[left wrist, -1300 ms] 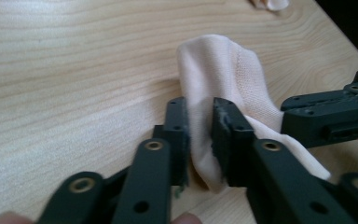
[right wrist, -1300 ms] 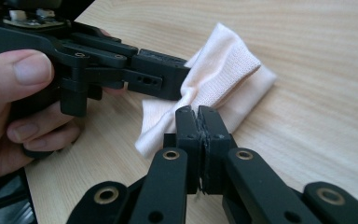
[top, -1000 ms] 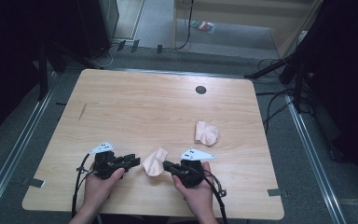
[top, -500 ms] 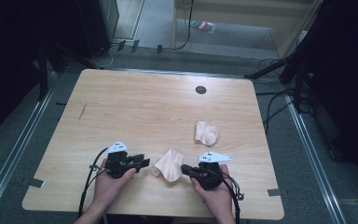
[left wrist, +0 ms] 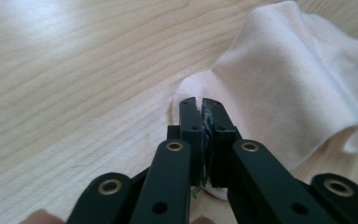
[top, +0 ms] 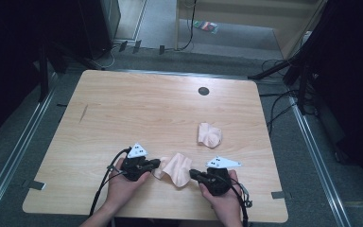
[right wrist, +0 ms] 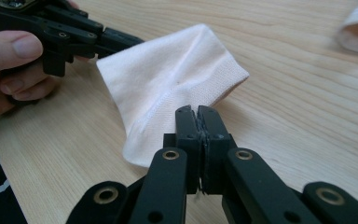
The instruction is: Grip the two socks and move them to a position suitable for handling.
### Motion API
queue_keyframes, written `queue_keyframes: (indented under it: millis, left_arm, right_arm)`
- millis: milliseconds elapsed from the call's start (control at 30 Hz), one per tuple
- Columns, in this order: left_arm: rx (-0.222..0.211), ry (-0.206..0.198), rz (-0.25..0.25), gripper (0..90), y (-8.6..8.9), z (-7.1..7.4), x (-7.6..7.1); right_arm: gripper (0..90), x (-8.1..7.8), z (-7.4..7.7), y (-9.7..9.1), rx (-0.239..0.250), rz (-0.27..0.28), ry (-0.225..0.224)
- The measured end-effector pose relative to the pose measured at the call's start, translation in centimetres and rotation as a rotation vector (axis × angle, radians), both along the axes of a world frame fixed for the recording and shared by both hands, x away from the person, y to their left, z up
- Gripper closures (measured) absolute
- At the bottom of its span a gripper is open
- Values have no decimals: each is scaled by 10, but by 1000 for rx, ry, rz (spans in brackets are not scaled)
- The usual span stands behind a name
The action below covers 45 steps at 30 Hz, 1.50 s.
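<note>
Both hands have slid rightward along the near edge of the desk (top: pixel 123 109), carrying the pale sock (top: pixel 177 168) between them. Left hand-held gripper (top: pixel 157 163) has just been closing — now pinching the sock's left end; right hand-held gripper (top: pixel 192 173) pinches its right end. Second sock (top: pixel 210 134) lies nearby.

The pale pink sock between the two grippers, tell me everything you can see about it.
The pale pink knit sock is soft, thin fabric with a ribbed band at one end and a stitched seam across it. It lies crumpled and partly lifted near the front edge of the light wooden table. The left gripper has just closed its jaws on one edge, and the right gripper pinches the opposite edge. It lies apart from a second, bunched pink sock farther back.
</note>
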<state>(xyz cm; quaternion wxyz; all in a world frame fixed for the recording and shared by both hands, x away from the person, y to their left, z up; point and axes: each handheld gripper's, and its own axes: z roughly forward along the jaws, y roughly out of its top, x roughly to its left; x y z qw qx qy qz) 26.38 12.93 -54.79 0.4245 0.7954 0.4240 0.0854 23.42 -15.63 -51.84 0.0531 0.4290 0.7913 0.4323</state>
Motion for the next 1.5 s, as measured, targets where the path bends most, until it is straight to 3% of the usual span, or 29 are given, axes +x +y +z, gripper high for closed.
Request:
queue_keyframes:
  millis: [33,267,367,467,500,667,733,800,833,867,933,967,1067,1100,1133,1233,1300,1500]
  left_arm:
    - [6,-18,-1,897,6,4,0]
    - [-26,-14,36,900,37,13,-3]
    - [-28,-3,44,900,53,15,-12]
    - [-1,5,38,900,57,14,-19]
    - [19,12,35,900,59,12,-27]
    - [27,48,19,900,64,9,-37]
    - [-6,53,-13,890,65,5,-41]
    - [-44,26,10,724,67,4,-44]
    - [-59,13,27,642,69,5,-44]
    - [-81,6,42,619,72,6,-44]
    - [-101,-2,52,628,74,6,-44]
    - [-127,-9,64,641,76,5,-43]
    - [-122,-15,75,663,76,3,-41]
    - [-120,-17,91,656,76,3,-39]
    - [-130,-24,98,650,77,2,-38]
    - [-180,-46,134,617,85,2,-32]
    - [-207,-62,163,579,92,1,-27]
    - [-244,-131,227,490,108,0,-16]
  right_arm:
    - [891,-1,3,-6,-1,-17,-6]
    - [895,-1,11,-15,-25,-38,-19]
    - [897,1,11,-10,-57,-1,-31]
    - [898,2,11,-4,-89,26,-44]
    - [899,4,10,1,-121,43,-54]
    - [900,8,9,6,-163,65,-49]
    - [883,12,6,9,-139,77,-24]
    - [724,15,5,9,-126,72,-39]
    - [685,16,6,9,-122,58,-54]
    - [685,17,7,8,-109,61,-64]
    - [684,17,9,7,-87,58,-68]
    - [714,18,11,7,-50,57,-75]
    - [711,17,11,10,-65,46,-100]
    - [682,17,11,11,-88,5,-138]
    - [677,17,12,9,-86,-15,-147]
    - [667,26,16,-4,-29,-136,-167]
    - [649,34,18,-11,-19,-209,-171]
    - [571,60,16,-24,-84,-366,-201]
